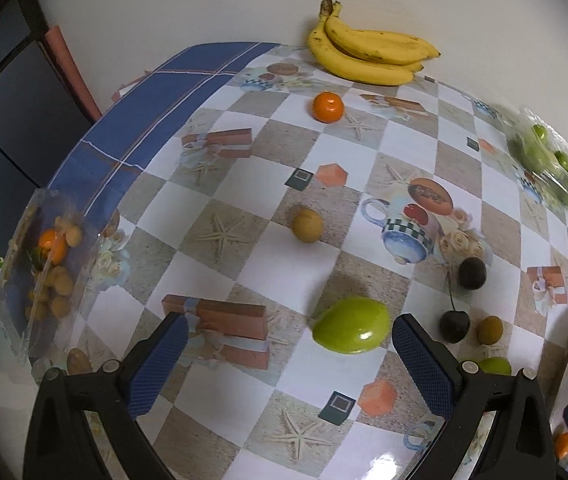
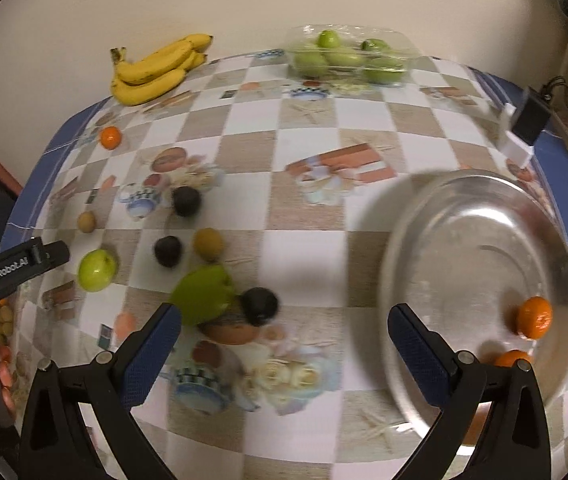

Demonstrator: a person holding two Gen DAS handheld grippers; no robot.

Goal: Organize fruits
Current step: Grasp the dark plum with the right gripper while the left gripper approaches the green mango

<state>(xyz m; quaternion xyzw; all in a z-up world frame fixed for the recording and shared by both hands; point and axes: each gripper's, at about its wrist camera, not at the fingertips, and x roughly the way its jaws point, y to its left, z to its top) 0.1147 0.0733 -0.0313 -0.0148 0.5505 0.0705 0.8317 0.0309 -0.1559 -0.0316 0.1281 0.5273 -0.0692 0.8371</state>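
Green apple [image 1: 351, 325] sits on the desk [image 1: 279, 268] just ahead of the left gripper [image 1: 288, 344], jaws spread wide, holding nothing. Right gripper [image 2: 285, 334] also released, hovering beside the metal bowl [image 2: 464, 240], which holds two oranges [image 2: 534, 317]. Loose on the desk: a third orange [image 1: 327, 107], bananas [image 1: 368, 50] at the wall, dark round fruits [image 2: 186, 200], possibly plums, view blurred. Clear box [image 2: 348, 56] of green fruit at the far edge; another clear tub [image 1: 43, 264] holds small brown fruits.
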